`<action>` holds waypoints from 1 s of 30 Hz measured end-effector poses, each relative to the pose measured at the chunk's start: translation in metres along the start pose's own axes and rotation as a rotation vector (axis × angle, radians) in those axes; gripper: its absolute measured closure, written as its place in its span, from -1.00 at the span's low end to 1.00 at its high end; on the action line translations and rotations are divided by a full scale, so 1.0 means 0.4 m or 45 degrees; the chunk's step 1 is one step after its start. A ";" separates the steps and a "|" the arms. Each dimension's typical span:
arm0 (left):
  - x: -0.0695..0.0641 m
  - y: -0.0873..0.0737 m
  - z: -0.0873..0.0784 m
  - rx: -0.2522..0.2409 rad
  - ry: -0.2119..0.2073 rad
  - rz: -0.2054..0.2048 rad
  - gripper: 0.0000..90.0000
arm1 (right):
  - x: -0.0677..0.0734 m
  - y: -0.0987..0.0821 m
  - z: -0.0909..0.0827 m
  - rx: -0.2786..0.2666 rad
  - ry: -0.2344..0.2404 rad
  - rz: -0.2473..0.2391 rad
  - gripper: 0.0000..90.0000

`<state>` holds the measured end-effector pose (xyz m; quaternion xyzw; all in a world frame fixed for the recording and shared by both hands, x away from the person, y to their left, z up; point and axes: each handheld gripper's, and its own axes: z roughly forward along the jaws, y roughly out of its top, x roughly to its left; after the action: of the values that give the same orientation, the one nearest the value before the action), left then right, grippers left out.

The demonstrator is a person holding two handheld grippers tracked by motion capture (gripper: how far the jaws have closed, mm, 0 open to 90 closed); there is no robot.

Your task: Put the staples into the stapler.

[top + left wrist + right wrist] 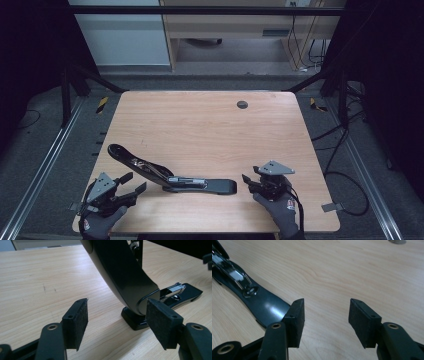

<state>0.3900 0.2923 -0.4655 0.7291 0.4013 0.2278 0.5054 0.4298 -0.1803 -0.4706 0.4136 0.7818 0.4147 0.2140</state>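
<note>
A black stapler (170, 177) lies swung open near the table's front edge. Its top arm (120, 272) rises toward the back left, and its flat base (262, 302) with the metal staple rail points right. My left gripper (134, 182) is open just left of the stapler's hinge. In the left gripper view the left gripper (117, 305) has its right pad (161, 322) close to the hinge end, and nothing is clamped. My right gripper (248, 182) is open just right of the base's tip, and in its own view the right gripper (325, 308) holds nothing.
The wooden table (210, 130) has a round cable hole (242, 104) near its back edge. Black frame rails and cables run along both sides on the floor. A gloved hand (280, 210) holds each gripper at the front edge.
</note>
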 end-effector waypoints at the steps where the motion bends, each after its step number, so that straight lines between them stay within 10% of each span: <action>1: -0.001 0.001 -0.001 -0.005 0.000 -0.002 -0.26 | 0.000 -0.006 0.000 0.011 -0.005 0.005 0.02; 30: 0.001 0.055 -0.030 -0.117 0.031 -0.017 -0.36 | 0.045 -0.033 -0.005 0.007 0.063 0.001 0.26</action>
<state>0.3891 0.2956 -0.4405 0.6995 0.4015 0.2515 0.5349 0.4122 -0.1707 -0.4804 0.4040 0.7878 0.4229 0.1933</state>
